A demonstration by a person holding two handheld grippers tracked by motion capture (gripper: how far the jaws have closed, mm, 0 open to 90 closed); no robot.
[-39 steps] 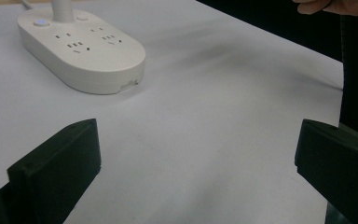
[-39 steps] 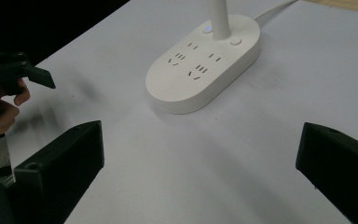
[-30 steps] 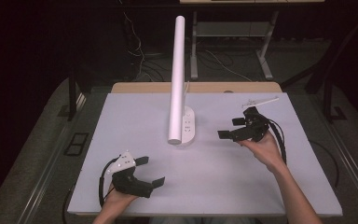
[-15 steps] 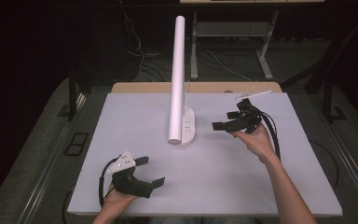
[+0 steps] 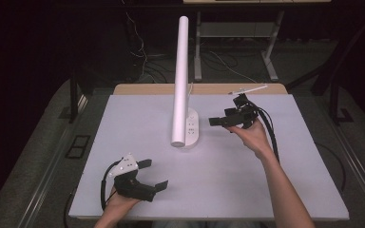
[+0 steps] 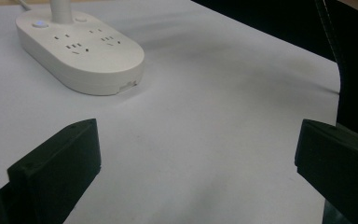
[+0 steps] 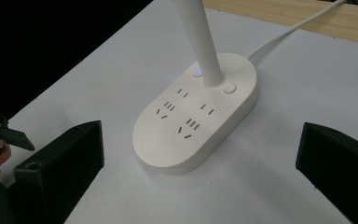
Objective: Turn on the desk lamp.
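Note:
A white desk lamp stands mid-table: an oval base point(image 5: 191, 129) with sockets and buttons, and a long white tube point(image 5: 180, 80) leaning over it. My right gripper point(image 5: 220, 117) hovers just right of the base, open, with nothing between its jaws. In the right gripper view the base point(image 7: 198, 112) and its stem point(image 7: 200, 42) lie straight ahead of the open gripper point(image 7: 200, 158). My left gripper point(image 5: 154, 174) rests open near the front left of the table. In the left gripper view the base point(image 6: 81, 51) sits far ahead, left of the open gripper point(image 6: 196, 154).
The white tabletop point(image 5: 218, 180) has a wooden strip point(image 5: 142, 89) along its far edge, where a thin white rod point(image 5: 248, 89) lies. The lamp's white cord point(image 7: 289, 28) runs off toward that strip. The dark floor around holds cables and a desk frame point(image 5: 237, 28).
My right gripper has moved away from the person and leftward, closer to the lamp base. The left gripper has stayed put.

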